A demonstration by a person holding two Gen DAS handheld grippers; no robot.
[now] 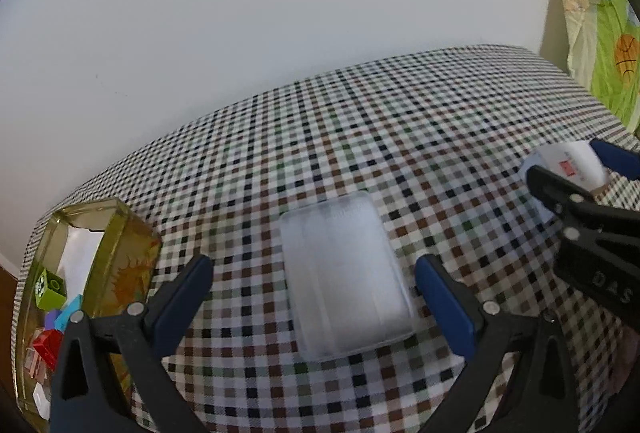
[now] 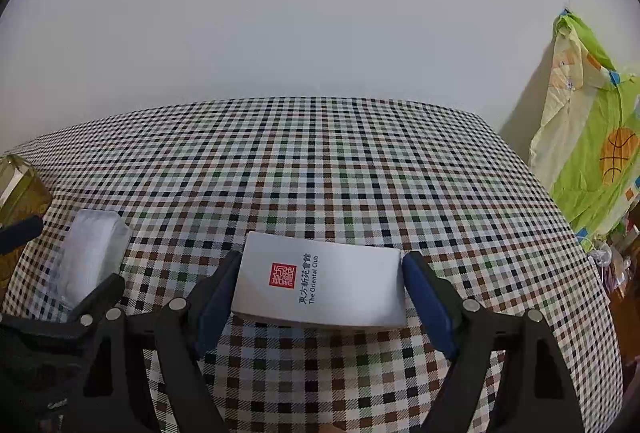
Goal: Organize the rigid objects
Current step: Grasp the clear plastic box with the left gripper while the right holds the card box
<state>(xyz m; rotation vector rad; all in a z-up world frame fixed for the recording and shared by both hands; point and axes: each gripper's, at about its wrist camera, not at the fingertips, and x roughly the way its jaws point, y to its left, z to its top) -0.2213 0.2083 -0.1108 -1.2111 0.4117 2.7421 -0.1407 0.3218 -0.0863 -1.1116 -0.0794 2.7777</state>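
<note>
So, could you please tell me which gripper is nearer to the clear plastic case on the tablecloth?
Left. The left gripper is open with the clear plastic case lying between its fingers, though not gripped. The right gripper sits off to the case's right, closed on the white box.

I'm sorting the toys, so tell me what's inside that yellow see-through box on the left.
The yellow box holds small blocks: a green one, a red one, blue and purple pieces, and something white. The left gripper hides its near end.

place: home | cues: checked tablecloth (image 2: 320,161), cartoon bedsheet (image 2: 592,153) (basketball print), toy bin (image 1: 92,273)
</note>
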